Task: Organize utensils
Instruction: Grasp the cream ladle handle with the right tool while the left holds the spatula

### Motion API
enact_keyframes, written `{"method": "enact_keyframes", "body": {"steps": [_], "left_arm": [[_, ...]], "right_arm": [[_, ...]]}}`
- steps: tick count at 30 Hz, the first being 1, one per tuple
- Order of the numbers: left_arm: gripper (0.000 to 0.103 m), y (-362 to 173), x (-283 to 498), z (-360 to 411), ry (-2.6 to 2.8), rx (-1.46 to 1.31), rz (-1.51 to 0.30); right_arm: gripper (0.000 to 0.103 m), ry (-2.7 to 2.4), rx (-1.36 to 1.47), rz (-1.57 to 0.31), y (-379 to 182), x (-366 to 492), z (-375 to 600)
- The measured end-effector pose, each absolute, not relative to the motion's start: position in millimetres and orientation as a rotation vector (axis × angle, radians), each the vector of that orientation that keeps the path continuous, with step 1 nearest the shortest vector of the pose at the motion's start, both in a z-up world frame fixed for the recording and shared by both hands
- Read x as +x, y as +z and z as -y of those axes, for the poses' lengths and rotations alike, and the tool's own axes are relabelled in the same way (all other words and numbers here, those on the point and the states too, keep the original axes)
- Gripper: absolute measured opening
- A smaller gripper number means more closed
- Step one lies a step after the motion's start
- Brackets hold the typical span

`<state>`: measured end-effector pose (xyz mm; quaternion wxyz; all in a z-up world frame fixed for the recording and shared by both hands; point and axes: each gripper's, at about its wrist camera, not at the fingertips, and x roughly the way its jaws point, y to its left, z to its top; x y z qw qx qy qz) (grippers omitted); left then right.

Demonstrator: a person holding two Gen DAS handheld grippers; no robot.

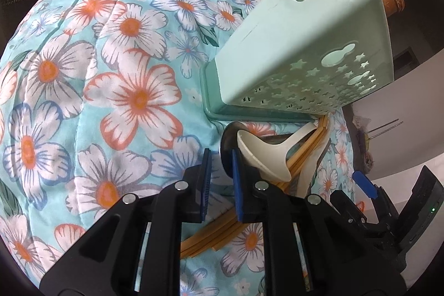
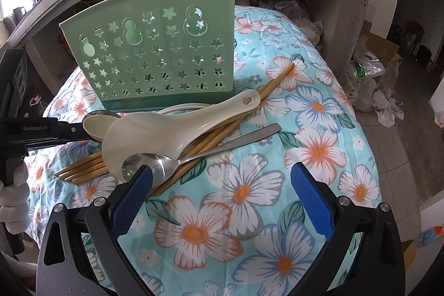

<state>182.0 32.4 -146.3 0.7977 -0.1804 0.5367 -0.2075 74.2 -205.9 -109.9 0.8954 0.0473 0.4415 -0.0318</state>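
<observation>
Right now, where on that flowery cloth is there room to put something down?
Free: the floral cloth right of the bamboo chopsticks, and the stretch left of the green star-cut plastic holder. Crowded: the utensil pile at the holder's base.

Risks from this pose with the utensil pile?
1. The left tongs are narrowly open beside the small cream plastic spoon, one finger against it; closing may push it away rather than grip.
2. The large cream plastic rice paddle lies across the bamboo chopsticks and the steel spoon; lifting any one could scatter the rest.
3. The pale green perforated plastic utensil holder stands on soft floral quilt; a bump may tip it.
</observation>
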Motion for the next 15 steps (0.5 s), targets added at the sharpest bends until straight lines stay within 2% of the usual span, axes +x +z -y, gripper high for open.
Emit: {"method": "enact_keyframes", "body": {"steps": [9,15], "left_arm": [[0.012,-150.1,181.5,-39.7,-0.443,-0.453,-1.139],[0.007,-147.4,179.3,-32.3,-0.441,-0.406,-1.112]], "right_arm": [[0.097,-0.071,0.108,-0.909,-107.8,70.3,210.3],[0.097,-0.072,0.109,-0.908,-107.0,69.2,210.9]]}}
